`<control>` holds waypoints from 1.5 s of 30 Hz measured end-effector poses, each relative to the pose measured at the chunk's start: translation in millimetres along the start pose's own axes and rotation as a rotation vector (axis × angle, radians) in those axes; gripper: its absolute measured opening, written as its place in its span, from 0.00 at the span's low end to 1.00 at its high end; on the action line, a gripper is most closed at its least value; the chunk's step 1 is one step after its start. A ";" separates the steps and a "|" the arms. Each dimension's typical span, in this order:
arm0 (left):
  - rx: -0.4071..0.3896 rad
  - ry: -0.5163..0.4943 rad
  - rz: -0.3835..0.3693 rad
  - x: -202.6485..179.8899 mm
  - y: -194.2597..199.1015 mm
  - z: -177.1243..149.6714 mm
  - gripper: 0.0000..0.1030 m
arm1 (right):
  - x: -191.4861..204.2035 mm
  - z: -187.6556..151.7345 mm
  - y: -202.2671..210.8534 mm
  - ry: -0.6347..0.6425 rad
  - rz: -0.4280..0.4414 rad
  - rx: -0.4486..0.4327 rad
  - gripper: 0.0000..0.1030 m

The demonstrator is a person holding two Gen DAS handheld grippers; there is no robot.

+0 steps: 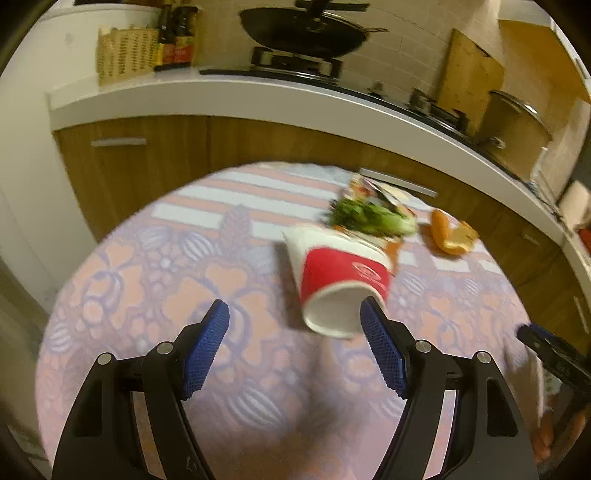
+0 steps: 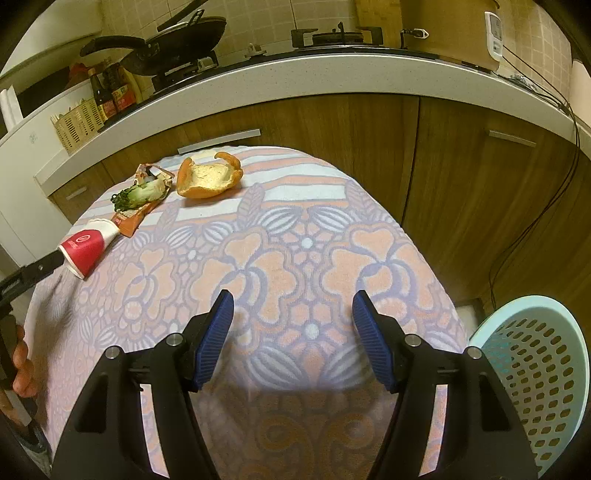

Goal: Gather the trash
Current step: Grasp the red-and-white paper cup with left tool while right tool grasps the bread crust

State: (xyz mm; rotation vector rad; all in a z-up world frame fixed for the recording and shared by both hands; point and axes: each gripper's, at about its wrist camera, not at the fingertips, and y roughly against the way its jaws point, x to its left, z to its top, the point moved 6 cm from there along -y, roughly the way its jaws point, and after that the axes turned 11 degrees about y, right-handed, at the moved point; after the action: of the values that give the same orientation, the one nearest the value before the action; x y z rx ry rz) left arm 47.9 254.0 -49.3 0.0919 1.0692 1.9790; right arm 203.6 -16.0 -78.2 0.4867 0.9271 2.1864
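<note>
A red and white paper cup [image 1: 341, 277] lies on its side on the patterned tablecloth [image 1: 155, 280], its mouth facing me. My left gripper [image 1: 295, 314] is open; its right fingertip [image 1: 371, 314] is at the cup's rim, the cup not between the fingers. Behind the cup lie a leafy vegetable scrap [image 1: 373, 218] on an orange wrapper [image 1: 373, 192], and an orange peel [image 1: 450, 234]. In the right wrist view the cup [image 2: 86, 249], vegetable scrap [image 2: 138, 195], wrapper [image 2: 135, 221] and peel [image 2: 208, 179] lie far left. My right gripper [image 2: 291, 306] is open and empty over the cloth.
A light blue perforated basket [image 2: 539, 369] stands at the table's right side. Behind the table run wooden cabinets [image 2: 369, 147] and a white counter [image 1: 258, 92] with a wok [image 1: 306, 31], sauce bottles [image 1: 177, 40] and a woven holder [image 1: 123, 51].
</note>
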 end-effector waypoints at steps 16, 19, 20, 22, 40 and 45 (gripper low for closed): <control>0.061 -0.010 0.007 -26.5 -38.4 5.2 0.67 | 36.9 35.9 13.5 0.065 0.095 -0.045 0.62; 0.045 -0.011 -0.014 -30.5 -40.0 5.5 0.62 | 53.6 62.4 12.8 0.115 0.068 -0.065 0.74; 0.032 -0.018 -0.014 -31.6 -39.4 4.5 0.61 | 57.8 70.1 8.2 0.124 0.065 -0.063 0.75; -0.003 -0.024 -0.024 -33.5 -33.3 3.9 0.61 | 65.0 80.9 -7.8 0.132 0.063 -0.041 0.75; -0.114 -0.017 -0.066 -32.2 -10.3 6.7 0.62 | 74.7 107.5 -113.3 0.066 -0.035 0.111 0.84; -0.104 -0.002 -0.078 -30.2 -11.5 7.8 0.62 | 76.7 111.4 -115.5 0.086 -0.094 0.102 0.61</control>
State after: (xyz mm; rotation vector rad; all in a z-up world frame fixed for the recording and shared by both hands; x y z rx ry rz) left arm 77.6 240.5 -43.2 -0.0036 0.9526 1.9592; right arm 267.4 149.9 -83.2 0.3911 1.0908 2.0965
